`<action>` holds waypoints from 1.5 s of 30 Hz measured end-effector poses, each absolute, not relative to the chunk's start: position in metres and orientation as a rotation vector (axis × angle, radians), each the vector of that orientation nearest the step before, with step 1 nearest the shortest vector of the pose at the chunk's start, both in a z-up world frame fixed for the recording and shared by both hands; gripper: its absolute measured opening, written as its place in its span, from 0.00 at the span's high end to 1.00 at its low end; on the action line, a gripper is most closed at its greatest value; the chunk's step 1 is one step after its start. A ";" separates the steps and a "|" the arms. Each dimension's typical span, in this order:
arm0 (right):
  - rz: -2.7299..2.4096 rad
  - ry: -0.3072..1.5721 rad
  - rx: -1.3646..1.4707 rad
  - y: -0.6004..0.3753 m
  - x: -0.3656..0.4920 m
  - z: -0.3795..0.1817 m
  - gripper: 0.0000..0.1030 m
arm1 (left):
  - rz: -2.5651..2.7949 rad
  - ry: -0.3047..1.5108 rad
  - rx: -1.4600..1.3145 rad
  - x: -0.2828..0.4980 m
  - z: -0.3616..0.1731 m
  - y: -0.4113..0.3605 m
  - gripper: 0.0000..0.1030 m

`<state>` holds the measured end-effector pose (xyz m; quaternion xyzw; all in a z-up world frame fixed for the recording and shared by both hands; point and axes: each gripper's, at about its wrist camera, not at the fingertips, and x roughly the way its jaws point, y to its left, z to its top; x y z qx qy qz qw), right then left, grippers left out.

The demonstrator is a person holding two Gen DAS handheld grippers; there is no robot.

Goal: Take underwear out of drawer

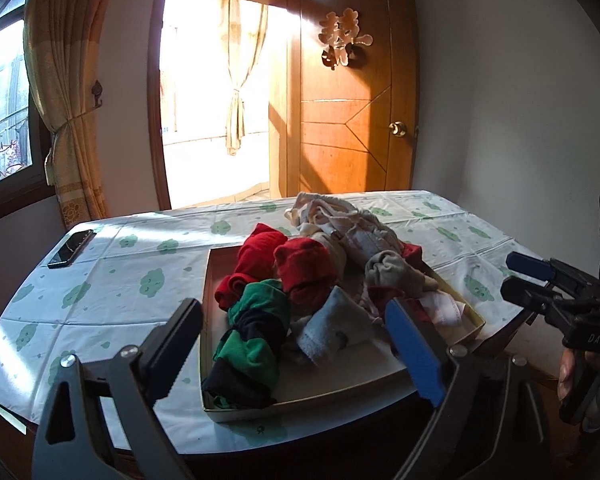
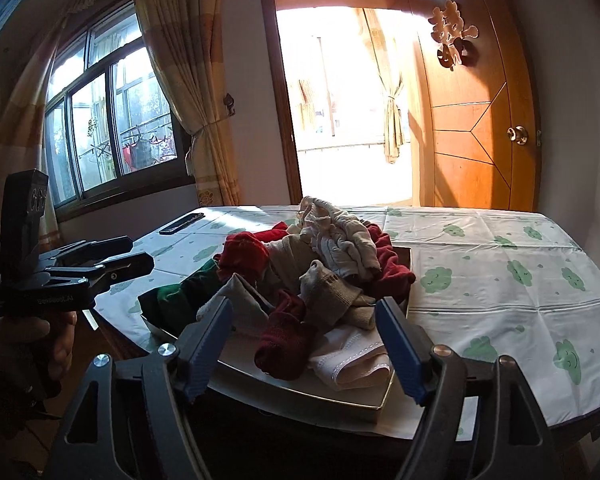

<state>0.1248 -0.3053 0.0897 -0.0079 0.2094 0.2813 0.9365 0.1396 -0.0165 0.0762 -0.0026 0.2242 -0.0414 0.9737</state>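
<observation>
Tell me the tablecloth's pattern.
White tablecloth with green smiling clouds; right wrist view shows it best.

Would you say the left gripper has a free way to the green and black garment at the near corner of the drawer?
Probably yes. The left gripper is open and empty, the green and black garment lies uncovered just beyond its fingertips, and the right gripper is off to the side.

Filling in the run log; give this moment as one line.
left gripper: open, empty | right gripper: open, empty | clothes: piled in tray | phone: on table
</observation>
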 end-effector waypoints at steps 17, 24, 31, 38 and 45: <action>0.586 0.397 -0.046 -0.296 0.089 0.086 0.25 | -0.062 0.419 -0.027 0.113 0.070 -0.014 0.08; 0.593 0.375 -0.065 -0.291 0.083 0.091 0.24 | -0.059 0.412 0.001 0.109 0.071 -0.019 0.05; 0.599 0.375 -0.077 -0.287 0.082 0.091 0.24 | -0.055 0.424 0.017 0.111 0.071 -0.022 0.00; 0.592 0.362 -0.079 -0.287 0.081 0.092 0.24 | -0.053 0.419 0.032 0.109 0.075 -0.027 0.00; 0.585 0.338 -0.080 -0.292 0.078 0.101 0.24 | -0.046 0.418 0.041 0.106 0.078 -0.030 0.00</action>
